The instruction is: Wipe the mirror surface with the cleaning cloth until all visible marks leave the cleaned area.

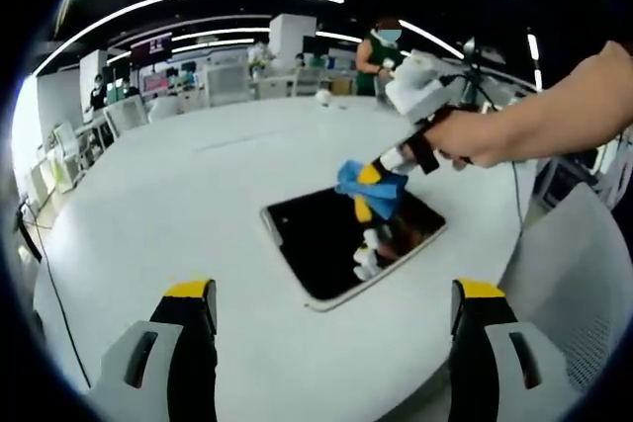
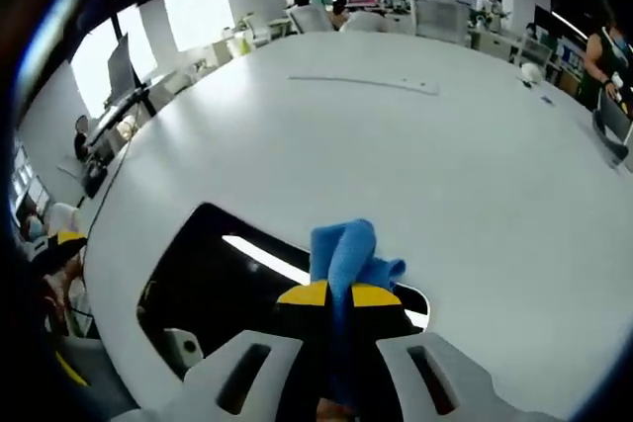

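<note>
R claw (image 2: pixel 330 295) clamps blue cloth (image 2: pixel 344 252), pressed on mirror (image 1: pixel 326 234) lying flat on white worktop (image 1: pixel 178 195). L claw (image 1: pixel 334 305) spread wide, hovering nr mirror edge. No legible writing.

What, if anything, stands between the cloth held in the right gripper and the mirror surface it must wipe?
Nothing visible does. The right gripper holds the blue cloth directly over the mirror, with only bare white table around it.

Cloth (image 2: pixel 343 262) lower part hidden between jaws; mirror (image 2: pixel 213 284) near edge covered.
</note>
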{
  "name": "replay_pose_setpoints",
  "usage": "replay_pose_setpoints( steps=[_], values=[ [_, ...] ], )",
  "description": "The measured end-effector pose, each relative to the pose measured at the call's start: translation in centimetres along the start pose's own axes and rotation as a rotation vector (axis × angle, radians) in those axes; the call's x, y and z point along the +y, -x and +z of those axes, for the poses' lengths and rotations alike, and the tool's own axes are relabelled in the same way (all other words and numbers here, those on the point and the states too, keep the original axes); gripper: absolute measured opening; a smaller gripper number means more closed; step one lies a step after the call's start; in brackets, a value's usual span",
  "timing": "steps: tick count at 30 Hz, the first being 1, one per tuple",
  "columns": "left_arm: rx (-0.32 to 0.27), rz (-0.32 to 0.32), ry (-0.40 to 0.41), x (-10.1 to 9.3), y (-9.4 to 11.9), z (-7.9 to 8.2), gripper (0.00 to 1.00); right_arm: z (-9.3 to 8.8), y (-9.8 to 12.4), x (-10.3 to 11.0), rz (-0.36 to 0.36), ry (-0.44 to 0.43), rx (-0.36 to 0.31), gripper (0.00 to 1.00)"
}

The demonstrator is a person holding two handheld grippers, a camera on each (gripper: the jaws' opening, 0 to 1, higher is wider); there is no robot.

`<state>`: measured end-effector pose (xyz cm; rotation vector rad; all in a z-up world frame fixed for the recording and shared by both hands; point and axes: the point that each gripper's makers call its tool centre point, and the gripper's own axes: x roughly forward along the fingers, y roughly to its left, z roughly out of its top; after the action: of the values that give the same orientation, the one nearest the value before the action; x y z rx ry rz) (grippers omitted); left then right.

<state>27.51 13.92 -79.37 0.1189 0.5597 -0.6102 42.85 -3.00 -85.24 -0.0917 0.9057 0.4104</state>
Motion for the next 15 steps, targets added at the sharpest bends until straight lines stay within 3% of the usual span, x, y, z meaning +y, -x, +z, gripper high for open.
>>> replay_pose_setpoints(
  steps=[6,15],
  values=[
    [0.02,-0.018,-0.015,-0.4,-0.1,-0.3,0.99,0.3,-0.2,0.9,-0.016,0.016,0.008,0.01],
    [0.033,-0.019,-0.021,-0.5,-0.2,-0.4,0.99,1.2,-1.2,3.5,0.025,0.029,0.007,0.01]
  ],
)
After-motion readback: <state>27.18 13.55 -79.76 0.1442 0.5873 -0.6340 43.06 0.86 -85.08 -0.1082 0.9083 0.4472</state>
